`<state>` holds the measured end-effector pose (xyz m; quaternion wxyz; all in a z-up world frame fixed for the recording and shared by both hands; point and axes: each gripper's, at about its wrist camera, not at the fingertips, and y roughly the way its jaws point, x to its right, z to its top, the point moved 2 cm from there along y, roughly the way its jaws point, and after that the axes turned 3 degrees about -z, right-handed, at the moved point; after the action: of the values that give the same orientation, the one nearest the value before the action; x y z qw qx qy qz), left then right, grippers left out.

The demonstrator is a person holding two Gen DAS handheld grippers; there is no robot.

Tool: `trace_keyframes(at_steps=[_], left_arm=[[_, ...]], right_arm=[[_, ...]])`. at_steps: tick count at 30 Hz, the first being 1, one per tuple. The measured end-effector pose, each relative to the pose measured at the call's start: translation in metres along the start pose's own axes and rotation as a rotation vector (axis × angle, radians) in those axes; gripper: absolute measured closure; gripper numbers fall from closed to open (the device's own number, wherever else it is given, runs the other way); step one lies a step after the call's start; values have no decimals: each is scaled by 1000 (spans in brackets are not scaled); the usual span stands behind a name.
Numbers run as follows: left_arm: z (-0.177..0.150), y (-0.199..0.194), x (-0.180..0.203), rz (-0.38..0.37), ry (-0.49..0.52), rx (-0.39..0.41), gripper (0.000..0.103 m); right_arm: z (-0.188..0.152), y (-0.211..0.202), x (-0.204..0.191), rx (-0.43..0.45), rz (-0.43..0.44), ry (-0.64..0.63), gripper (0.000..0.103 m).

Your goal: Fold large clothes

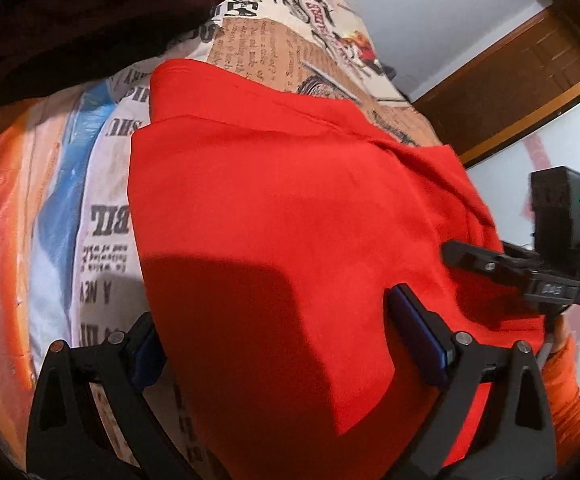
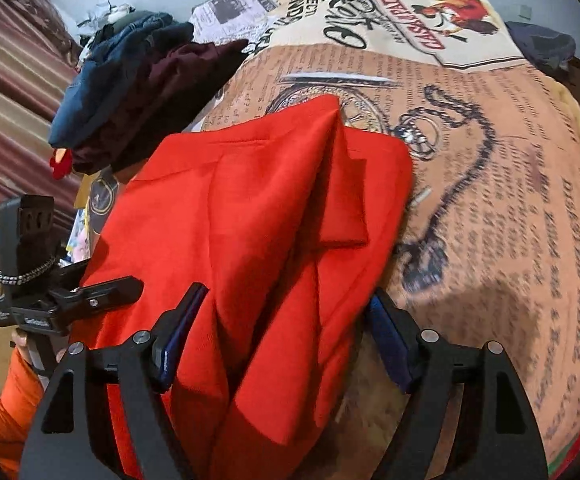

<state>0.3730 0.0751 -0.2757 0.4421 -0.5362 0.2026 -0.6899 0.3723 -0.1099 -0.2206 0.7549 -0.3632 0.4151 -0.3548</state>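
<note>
A large red garment (image 1: 290, 208) lies partly folded on a newspaper-print bedspread (image 1: 250, 40). My left gripper (image 1: 274, 328) is open just above its near part, jaws wide apart, holding nothing. The other gripper (image 1: 530, 272) shows at the garment's right edge. In the right wrist view the red garment (image 2: 258, 208) has a sleeve folded over its top, with long creases running toward me. My right gripper (image 2: 286, 328) is open over its near right edge, empty. The left gripper (image 2: 66, 300) shows at the garment's left side.
A pile of dark maroon and blue clothes (image 2: 138, 92) sits on the bedspread (image 2: 490, 160) beyond the garment's far left corner; it also shows in the left wrist view (image 1: 70, 20). A wooden door (image 1: 510, 92) and white wall stand beyond the bed.
</note>
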Motion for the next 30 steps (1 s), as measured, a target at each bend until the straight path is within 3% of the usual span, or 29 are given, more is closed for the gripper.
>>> trace_keyframes(at_steps=[3,6,10,13,19,26,30], left_arm=[[3,-1,-8,-37,-27,0,15],[9,-7,-21,-89,-93,5,32],[12,-18,-31,-129,-156,15,61],[13,-31,-21,-106,-115,29,70],[19,-77,15,-61,19,108,76],[30,-179,49,-11,152,300,76],[51,-247,54,15,187,431,76]], right_arm=[[4,5,-1,-1,3,2,25],[7,10,-5,-11,-1,2,28],[7,12,-5,-37,38,63,57],[7,6,-6,-57,65,139,75],[10,-21,-45,0,48,78,80],[33,-76,-107,165,66,-41,80],[67,-109,-152,267,105,-117,80]])
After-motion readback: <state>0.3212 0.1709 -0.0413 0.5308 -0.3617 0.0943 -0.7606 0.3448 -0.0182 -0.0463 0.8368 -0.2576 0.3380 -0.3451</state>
